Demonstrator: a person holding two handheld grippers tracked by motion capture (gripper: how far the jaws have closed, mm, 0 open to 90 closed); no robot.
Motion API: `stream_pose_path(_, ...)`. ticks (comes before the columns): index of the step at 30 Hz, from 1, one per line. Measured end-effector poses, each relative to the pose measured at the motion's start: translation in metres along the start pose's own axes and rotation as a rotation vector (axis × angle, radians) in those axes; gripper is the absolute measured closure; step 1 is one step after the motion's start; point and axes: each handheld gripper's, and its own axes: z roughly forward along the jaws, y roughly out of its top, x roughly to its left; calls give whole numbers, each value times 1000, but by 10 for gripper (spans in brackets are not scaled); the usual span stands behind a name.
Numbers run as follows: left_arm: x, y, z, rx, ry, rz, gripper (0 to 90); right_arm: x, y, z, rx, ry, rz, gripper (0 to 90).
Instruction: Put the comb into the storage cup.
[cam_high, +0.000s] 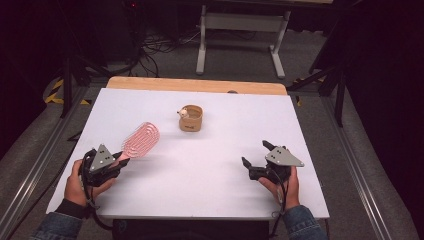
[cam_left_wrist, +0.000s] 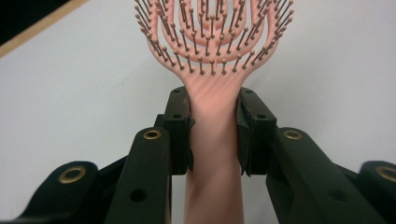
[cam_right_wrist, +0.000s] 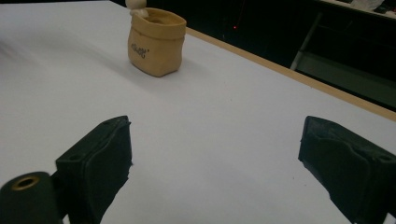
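Left gripper (cam_high: 121, 159) clamped on pink brush (cam_high: 140, 139) handle at table (cam_high: 210, 195) left, pad contact confirmed in left gripper view; right gripper (cam_high: 257, 153) wide open, empty, with tan pouch (cam_right_wrist: 156, 41) ahead in right gripper view.

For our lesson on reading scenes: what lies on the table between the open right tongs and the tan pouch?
Nothing: in the right gripper view, bare white table runs from the right tongs to the tan pouch. The high view agrees.

Brush (cam_left_wrist: 212, 56): smooth pink plastic. Pouch (cam_right_wrist: 155, 42): tan, matt, leather-like. Worktop (cam_high: 210, 165): white, matt, wood-edged. Fingers (cam_left_wrist: 180, 126): matt black plastic.
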Motion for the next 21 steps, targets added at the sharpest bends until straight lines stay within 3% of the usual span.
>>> stream_pose_path(7,-3,5,-1,-130,38,-27,695,-7,17,2,-52,11,57,70)
stream_pose_path(16,-4,17,7,-186,18,-33,695,-5,39,9,-86,34,54,63)
stream_pose_path(21,-7,25,13,-237,23,-47,695,7,51,21,-118,56,48,48)
